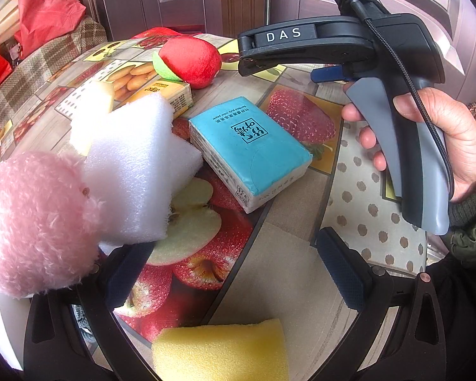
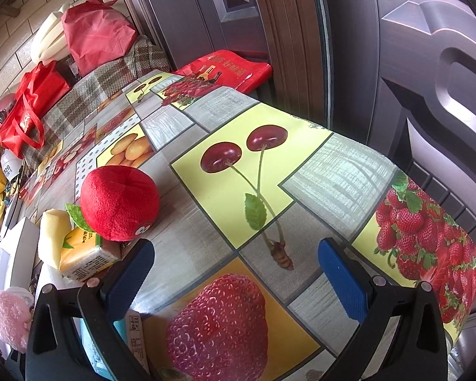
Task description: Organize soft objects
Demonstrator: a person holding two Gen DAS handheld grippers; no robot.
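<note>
Both claws are seen spread wide, nothing gripped: left gripper (image 1: 234, 273), right gripper (image 2: 238, 273). White foam (image 1: 136, 171) lies just above the left finger, lower left; pink plush (image 1: 38, 222) partly cut off at frame edge.

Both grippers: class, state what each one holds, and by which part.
Nothing. The left gripper stands open over the fruit-print tablecloth; the right gripper is open too, its blue pads bare.

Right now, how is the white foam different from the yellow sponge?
The white foam is white and leans against the tissue pack; the yellow sponge is yellow and lies apart, nearest the camera. The foam looks finer-grained, the sponge coarser. Both are soft blocks on the table.
</note>
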